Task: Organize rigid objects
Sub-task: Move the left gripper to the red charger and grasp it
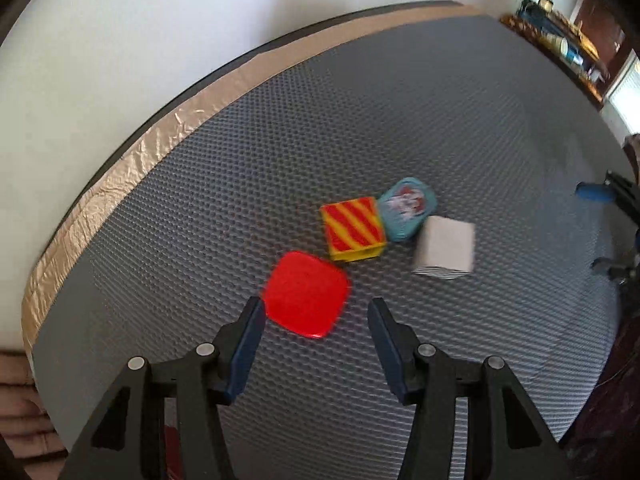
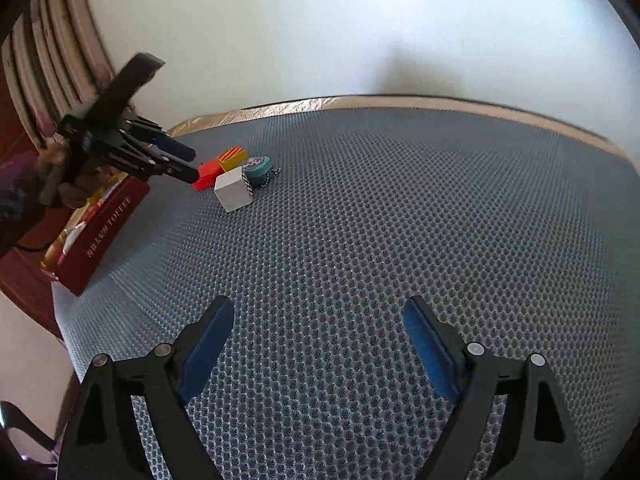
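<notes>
**Lining up on the red tile, nothing grabbed yet**

So my left gripper [image 1: 316, 312] was hanging over the mat with its blue pads parted and nothing between them. The flat red square tile with rounded corners [image 1: 306, 294] sat just ahead of the tips, closer to the left pad, lying flat on the grey honeycomb-textured mat [image 1: 200, 184]. My right gripper [image 2: 318, 322] was spread wide too, empty, way off from the pile over bare mat.

Past the red tile, the red-and-yellow striped box [image 1: 354, 228] sat touching it or near enough, then the teal rounded tin with a picture on the lid [image 1: 408, 208] against that, and the white cube with black-and-white striped edge [image 1: 444, 248] just beside the tin. From the right camera I could also see a dark red toffee box [image 2: 102, 236] lying at the mat's left edge.

My read: this was the approach before a pick. The tile's thin and flat, so the next move probably needed a centred, low, edge-on pinch without nudging the striped box.
</notes>
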